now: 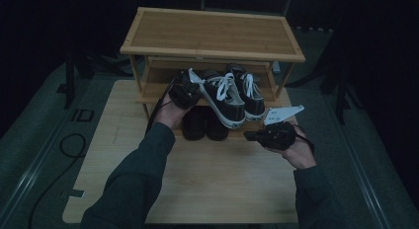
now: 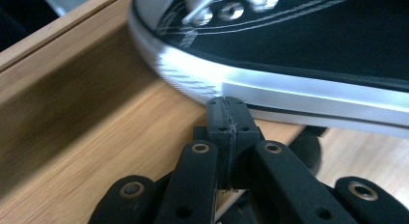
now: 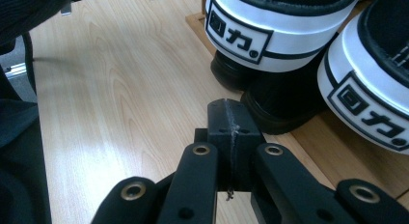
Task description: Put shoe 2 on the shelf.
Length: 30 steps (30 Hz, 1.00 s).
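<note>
We log a wooden shoe rack (image 1: 212,34) at upper centre of the high view, on the table (image 1: 207,184). A pair of black sneakers (image 1: 232,98) with white laces sits mid-frame on its middle shelf, heels sticking out toward us; darker black shoes (image 1: 203,124) sit just below. The left gripper (image 1: 187,89), centre-left, has its jaws pressed together on nothing, tips just beside the near sneaker's white sole (image 2: 308,96). The right gripper (image 1: 252,136), centre-right below the sneakers, also has its jaws together, empty, pointing left over the table toward the darker shoes.
</note>
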### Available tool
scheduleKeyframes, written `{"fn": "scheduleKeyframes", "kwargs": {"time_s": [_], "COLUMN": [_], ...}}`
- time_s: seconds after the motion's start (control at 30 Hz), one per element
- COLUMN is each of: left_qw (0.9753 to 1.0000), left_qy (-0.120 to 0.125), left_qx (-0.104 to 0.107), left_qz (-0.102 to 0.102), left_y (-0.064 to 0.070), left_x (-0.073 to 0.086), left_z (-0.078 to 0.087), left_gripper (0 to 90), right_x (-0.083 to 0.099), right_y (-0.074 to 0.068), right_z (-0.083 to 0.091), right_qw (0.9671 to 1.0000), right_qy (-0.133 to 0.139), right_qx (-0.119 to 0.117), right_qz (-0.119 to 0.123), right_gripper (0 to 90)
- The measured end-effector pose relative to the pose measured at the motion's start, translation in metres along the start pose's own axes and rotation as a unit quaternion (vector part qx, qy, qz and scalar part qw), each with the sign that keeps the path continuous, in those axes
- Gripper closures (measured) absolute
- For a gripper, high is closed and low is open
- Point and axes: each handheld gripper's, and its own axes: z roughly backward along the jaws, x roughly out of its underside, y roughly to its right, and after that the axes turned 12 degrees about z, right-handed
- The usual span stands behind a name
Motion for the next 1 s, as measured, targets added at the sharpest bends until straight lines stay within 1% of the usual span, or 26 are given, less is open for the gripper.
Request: {"fn": "scheduleKeyframes", "kwargs": {"time_s": [0.03,0.07,0.17,0.2,0.27,0.37,0.43,0.5,0.57,0.67,0.77,0.87,0.9,1.0], "left_qw": [1.0,1.0,1.0,1.0,0.9999,0.9999,0.9998,0.9998,0.9999,0.9998,0.9997,0.9997,0.9997,0.9997], "left_qy": [-0.002,-0.002,-0.007,-0.004,-0.005,-0.009,-0.011,-0.011,-0.008,-0.008,-0.008,-0.008,-0.007,-0.013], "left_qx": [0.003,0.004,0.0,0.001,-0.005,-0.005,-0.012,-0.014,-0.012,-0.013,-0.012,-0.011,-0.009,-0.007], "left_qz": [0.005,0.006,-0.002,-0.003,-0.009,-0.005,-0.008,-0.004,0.007,0.016,0.02,0.02,0.023,0.021], "left_y": [-0.001,-0.001,0.0,0.001,0.003,0.003,0.004,0.003,0.0,-0.002,-0.004,-0.004,-0.004,-0.005], "left_x": [-0.001,-0.001,-0.002,-0.002,-0.003,-0.004,-0.005,-0.005,-0.006,-0.006,-0.006,-0.006,-0.006,-0.005], "left_z": [-0.001,-0.002,-0.001,0.0,0.0,0.0,-0.001,-0.002,-0.004,-0.005,-0.006,-0.005,-0.005,-0.005], "left_gripper": [90.0,90.0,90.0,90.0,90.0,90.0,90.0,90.0,90.0,90.0,90.0,90.0,90.0,90.0], "right_x": [0.0,0.0,-0.001,-0.001,-0.001,-0.001,0.0,-0.001,-0.002,-0.007,-0.015,-0.023,-0.025,-0.03], "right_y": [0.0,0.0,0.0,0.0,-0.001,-0.002,-0.001,-0.001,-0.002,-0.005,-0.008,-0.012,-0.013,-0.014], "right_z": [0.0,0.0,0.0,0.0,0.0,-0.001,-0.001,0.0,0.001,0.002,0.002,0.001,0.0,-0.003], "right_qw": [1.0,1.0,1.0,1.0,1.0,1.0,1.0,0.9999,0.9998,0.9994,0.9982,0.9972,0.997,0.9965], "right_qy": [0.0,0.001,0.004,0.005,0.006,0.005,0.009,0.012,0.019,0.03,0.049,0.055,0.056,0.058], "right_qx": [0.0,0.0,0.0,0.0,-0.001,-0.002,-0.001,0.001,-0.001,-0.004,-0.019,-0.025,-0.027,-0.03], "right_qz": [0.001,0.002,0.002,0.001,0.003,0.005,0.003,0.004,0.005,0.014,0.029,0.044,0.047,0.052], "right_gripper": [89.9,89.9,89.8,89.9,89.8,89.8,89.8,89.8,89.8,89.9,89.9,89.9,89.9,89.8]}}
